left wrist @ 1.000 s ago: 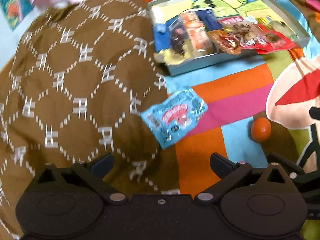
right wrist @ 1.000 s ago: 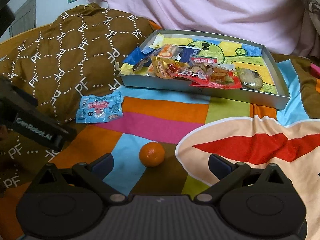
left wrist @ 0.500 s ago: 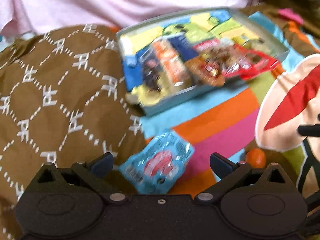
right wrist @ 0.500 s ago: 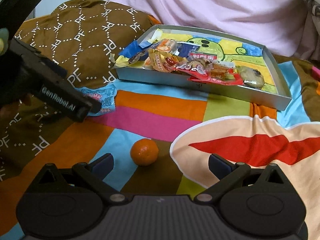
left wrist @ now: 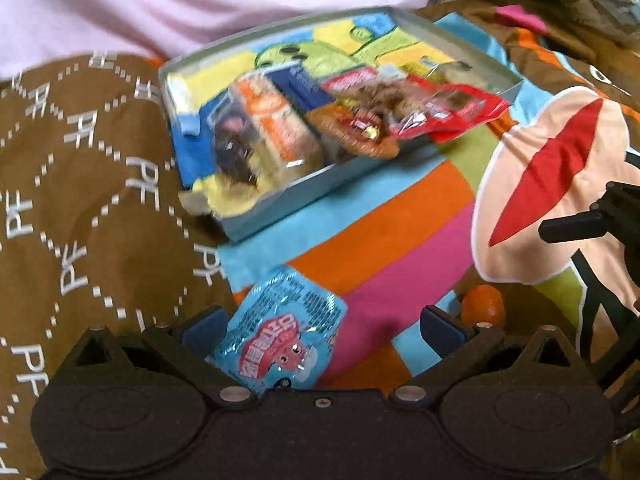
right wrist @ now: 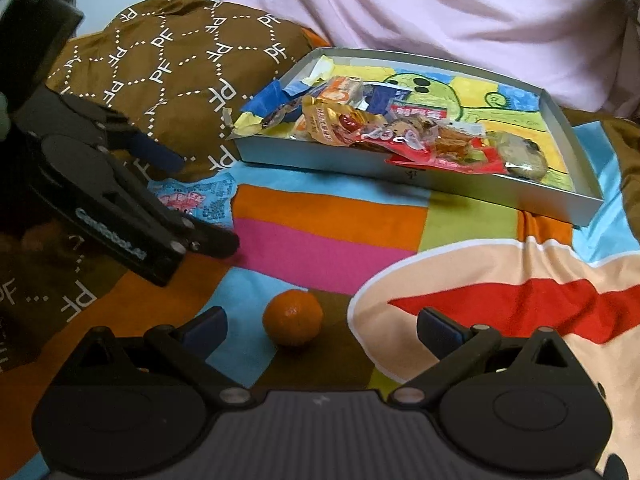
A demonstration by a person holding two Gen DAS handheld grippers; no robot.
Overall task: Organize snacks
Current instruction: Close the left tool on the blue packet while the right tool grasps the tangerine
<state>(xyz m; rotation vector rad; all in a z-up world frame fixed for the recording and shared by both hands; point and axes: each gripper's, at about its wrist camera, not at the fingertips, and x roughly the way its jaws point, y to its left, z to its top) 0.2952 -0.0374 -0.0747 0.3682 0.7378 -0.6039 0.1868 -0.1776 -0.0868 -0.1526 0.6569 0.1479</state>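
A light blue snack packet point(left wrist: 280, 340) lies on the colourful bedspread, and my left gripper point(left wrist: 320, 326) stands open over it, the packet between its fingers. From the right wrist view the same packet point(right wrist: 192, 200) shows partly hidden under my left gripper point(right wrist: 192, 200). A small orange point(right wrist: 293, 317) sits just ahead of my open right gripper point(right wrist: 320, 326), between its fingers; it appears too in the left view as the orange point(left wrist: 482, 304). The grey tray point(right wrist: 440, 178) holds several snack packets point(right wrist: 400, 136); the tray point(left wrist: 296, 204) is also in the left view.
A brown patterned pillow point(right wrist: 180, 68) rises at the left, touching the tray's corner. Pink bedding point(right wrist: 440, 8) lies behind the tray. The bedspread point(right wrist: 340, 240) has orange, pink and blue blocks between the tray and the grippers.
My left gripper has moved forward and down until the blue packet lies between its open fingers. My right gripper has edged closer to the orange.
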